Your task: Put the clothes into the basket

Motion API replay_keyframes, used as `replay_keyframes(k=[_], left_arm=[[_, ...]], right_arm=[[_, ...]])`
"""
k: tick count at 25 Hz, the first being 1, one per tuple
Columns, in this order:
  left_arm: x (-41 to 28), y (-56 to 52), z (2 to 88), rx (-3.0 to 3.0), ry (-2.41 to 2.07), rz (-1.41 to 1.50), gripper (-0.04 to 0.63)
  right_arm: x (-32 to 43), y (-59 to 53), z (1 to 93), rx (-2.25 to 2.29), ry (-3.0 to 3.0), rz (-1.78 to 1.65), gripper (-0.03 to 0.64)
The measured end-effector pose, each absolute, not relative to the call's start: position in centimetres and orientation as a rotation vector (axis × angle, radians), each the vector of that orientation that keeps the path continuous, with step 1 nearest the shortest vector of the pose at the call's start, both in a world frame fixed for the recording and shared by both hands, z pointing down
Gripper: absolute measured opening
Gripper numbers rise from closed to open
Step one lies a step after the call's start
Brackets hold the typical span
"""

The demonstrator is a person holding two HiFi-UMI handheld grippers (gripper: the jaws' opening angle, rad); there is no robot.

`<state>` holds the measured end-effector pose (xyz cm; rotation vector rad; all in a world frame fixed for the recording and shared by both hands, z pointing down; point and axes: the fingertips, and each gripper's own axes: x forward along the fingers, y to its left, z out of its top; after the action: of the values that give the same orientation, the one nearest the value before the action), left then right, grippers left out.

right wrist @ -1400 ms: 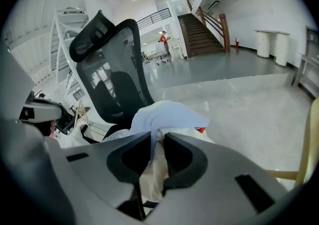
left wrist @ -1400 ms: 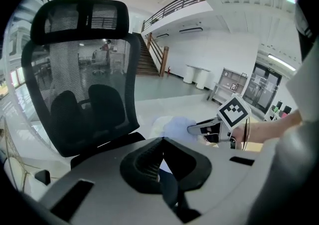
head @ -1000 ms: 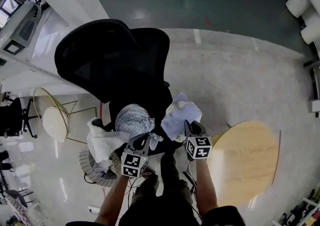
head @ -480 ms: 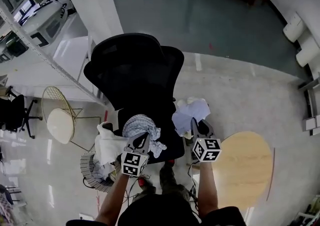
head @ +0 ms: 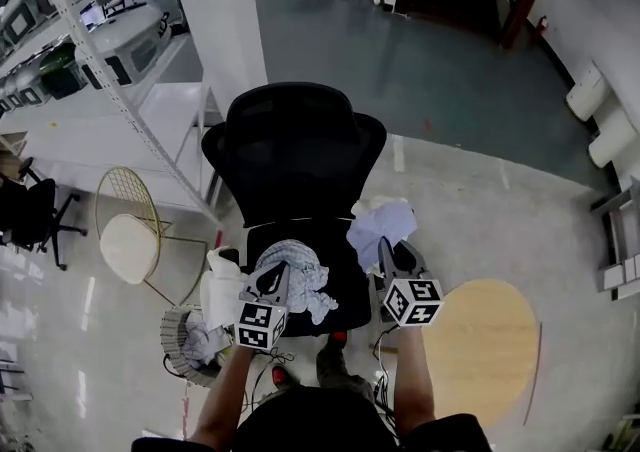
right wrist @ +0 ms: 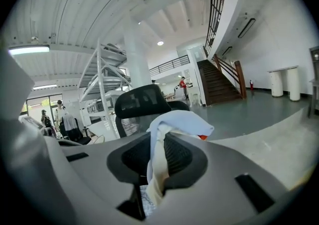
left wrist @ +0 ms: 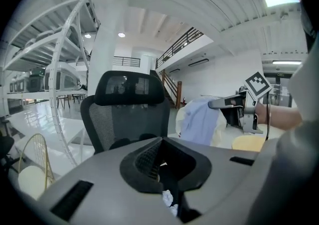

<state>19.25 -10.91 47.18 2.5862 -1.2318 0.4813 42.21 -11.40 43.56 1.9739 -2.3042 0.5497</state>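
Now, in the head view, both garments have come up off the seat of the black office chair [head: 295, 165]. A second ago they sat bunched low over it, and since then both hands have risen. The seat shows bare beneath them. The left tongs [head: 272, 278] carry a grey-checked garment [head: 295, 268], which hangs in a loose bundle above the seat's front edge. The right tongs [head: 385, 248] carry a pale lilac garment [head: 380, 223] just off the chair's right side. The basket [head: 170, 335] stands on the floor, low on the left beside the chair. A white cloth [head: 222, 288] is heaped at its rim. I judge the pick-up finished for these two pieces. What remains is to swing them left and down over the basket.

Next, in the left gripper view, the left tongs are closed together. A scrap of whitish fabric is pinched low between them, so they are clamped on the checked garment, most of which hangs out of sight below. The right tongs and their lilac load show across to the right.

Lastly, in the right gripper view, the right tongs are nearly together, clamped on a twisted fold of the lilac garment. The fold rises between them and flops over their tips.
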Motion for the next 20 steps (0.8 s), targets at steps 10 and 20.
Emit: replay_keyframes(k=[10,20], left_arm=[[11.0,-9.7,44.8,2.524,-1.413,0.445,0.007],[3.8,-6.5,43.2,2.446,-1.571,0.417,0.006]], right_arm=[[33.4,-12.0,39.4,1.838,-2.496,0.472,0.081],[25.5,-10.6,35.8,1.672,-2.691,0.455,0.081]])
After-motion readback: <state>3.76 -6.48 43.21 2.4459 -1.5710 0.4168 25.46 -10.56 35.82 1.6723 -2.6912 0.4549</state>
